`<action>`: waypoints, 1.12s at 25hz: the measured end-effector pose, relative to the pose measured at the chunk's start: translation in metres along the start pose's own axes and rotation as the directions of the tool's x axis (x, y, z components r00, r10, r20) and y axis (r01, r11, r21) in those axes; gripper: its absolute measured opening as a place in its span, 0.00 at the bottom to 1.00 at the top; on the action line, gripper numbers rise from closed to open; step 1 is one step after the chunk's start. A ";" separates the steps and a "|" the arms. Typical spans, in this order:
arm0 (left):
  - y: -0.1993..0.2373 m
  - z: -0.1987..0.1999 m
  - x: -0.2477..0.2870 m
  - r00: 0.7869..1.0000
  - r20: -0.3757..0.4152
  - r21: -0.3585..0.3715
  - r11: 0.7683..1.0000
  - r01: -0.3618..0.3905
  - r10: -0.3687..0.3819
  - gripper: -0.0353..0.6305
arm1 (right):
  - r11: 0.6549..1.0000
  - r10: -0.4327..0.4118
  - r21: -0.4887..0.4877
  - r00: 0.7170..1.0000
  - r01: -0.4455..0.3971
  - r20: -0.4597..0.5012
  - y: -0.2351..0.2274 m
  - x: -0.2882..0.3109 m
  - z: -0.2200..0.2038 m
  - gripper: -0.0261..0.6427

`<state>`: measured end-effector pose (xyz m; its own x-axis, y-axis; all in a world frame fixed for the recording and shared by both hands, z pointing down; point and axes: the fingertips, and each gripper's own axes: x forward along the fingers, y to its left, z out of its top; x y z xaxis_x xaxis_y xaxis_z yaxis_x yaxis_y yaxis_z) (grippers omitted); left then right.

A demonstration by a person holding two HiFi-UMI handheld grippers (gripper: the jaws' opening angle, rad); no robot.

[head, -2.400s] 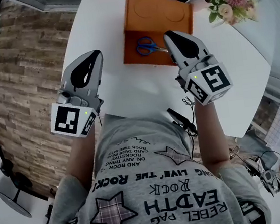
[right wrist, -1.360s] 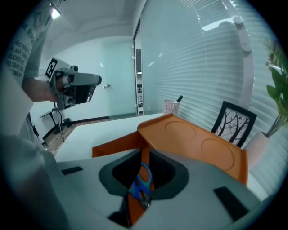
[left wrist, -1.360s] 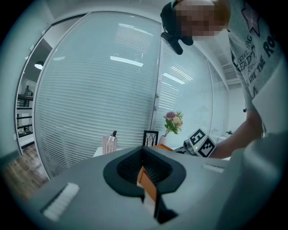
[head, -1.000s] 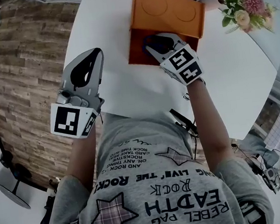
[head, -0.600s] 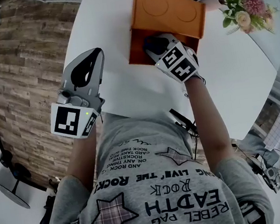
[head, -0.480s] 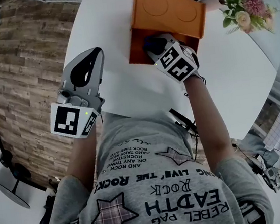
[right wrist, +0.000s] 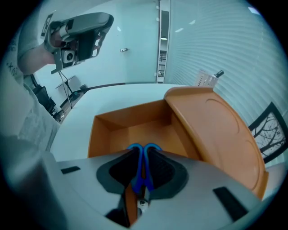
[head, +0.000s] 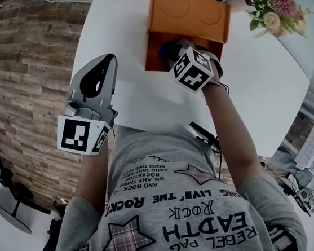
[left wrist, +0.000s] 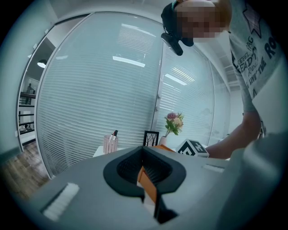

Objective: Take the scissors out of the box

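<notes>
Right gripper view: your right claw [right wrist: 143,155], its jaws just closing, pinches the blue-handled scissors [right wrist: 135,182] inside the orange box [right wrist: 130,114] toward the surface's [head: 143,104] far edge. Grasp apparently made; lifting out remains. Left claw [left wrist: 143,152]: closed, empty.

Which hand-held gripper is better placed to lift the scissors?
Right. The right hand-held gripper is in the orange box, jaws just closed further onto the scissors; the left hand-held gripper hovers outside it.

The grey T-shirt [head: 174,216] reads "EARTH", "ROCK" and "REBEL", upside down.
</notes>
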<state>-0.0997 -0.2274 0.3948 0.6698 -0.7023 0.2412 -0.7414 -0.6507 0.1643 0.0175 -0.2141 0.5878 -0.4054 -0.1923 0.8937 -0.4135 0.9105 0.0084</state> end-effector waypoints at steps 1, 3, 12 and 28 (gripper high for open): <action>0.000 0.001 0.000 1.000 0.001 0.000 1.000 0.000 0.000 0.07 | 1.000 -0.001 -0.001 1.000 0.001 -0.002 0.000 0.000 0.000 0.17; -0.001 0.002 -0.001 1.000 0.004 0.001 1.000 0.000 0.000 0.07 | 1.000 -0.007 -0.003 1.000 0.007 -0.005 0.001 -0.001 0.000 0.17; 0.000 0.003 -0.008 1.000 0.011 0.001 1.000 -0.009 0.009 0.07 | 0.999 -0.038 0.025 0.999 0.037 0.023 -0.002 -0.010 0.004 0.16; -0.017 0.025 -0.017 0.999 0.050 0.041 0.999 0.014 -0.016 0.07 | 0.970 -0.210 0.181 0.938 0.164 0.275 -0.018 -0.085 0.025 0.16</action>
<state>-0.0976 -0.2117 0.3645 0.6828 -0.7054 0.1905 -0.7297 -0.6716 0.1286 0.0385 -0.2234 0.5004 -0.5181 -0.4722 0.7131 -0.6152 0.7850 0.0729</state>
